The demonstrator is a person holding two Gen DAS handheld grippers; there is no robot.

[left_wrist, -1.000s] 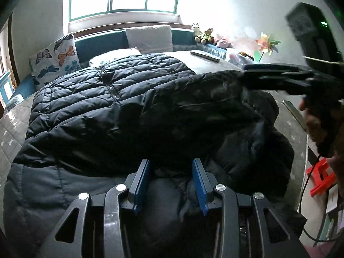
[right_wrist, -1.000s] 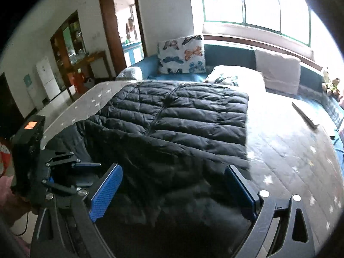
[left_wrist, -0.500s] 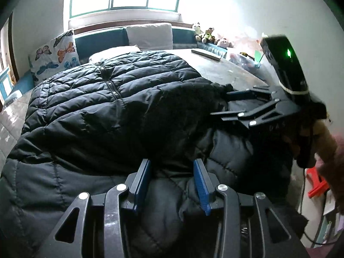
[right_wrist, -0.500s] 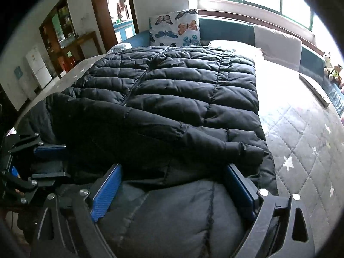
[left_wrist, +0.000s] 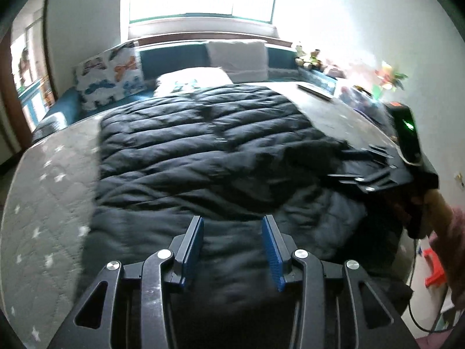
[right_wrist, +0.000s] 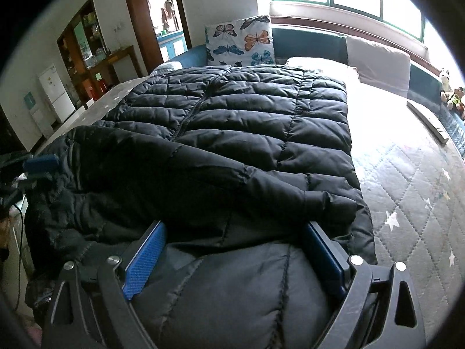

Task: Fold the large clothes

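Jacket [right_wrist: 238, 133] first: your black quilted jacket lies spread over the grey star-patterned mattress [right_wrist: 412, 174], zip side up, its far edge toward the butterfly cushion [right_wrist: 241, 40] and the window. 1 sleeve [right_wrist: 232, 174] is folded across the body, its cuff lying near the jacket's edge on the bare-mattress side.

Your left hand-held gripper [left_wrist: 232, 241] hangs above the near part of the jacket. Its 2 blue pads [left_wrist: 193, 247] stand partly apart and nothing is pinched between them; only blurred dark fabric shows below, so it is released.

Your right hand-held gripper [right_wrist: 235, 256] sits low on the jacket's near end with its jaws spread wide. A thick bulge of padded fabric fills the gap between the blue pads [right_wrist: 145, 261], and both pads lie right against it. You cannot tell from either view whether they squeeze it or merely straddle it.

In the left wrist view, that same right hand-held gripper [left_wrist: 360, 168] reaches onto the jacket's right side, with your hand [left_wrist: 436, 206] behind it. White and pale grey pillows [left_wrist: 238, 58] rest at the head of the bed.
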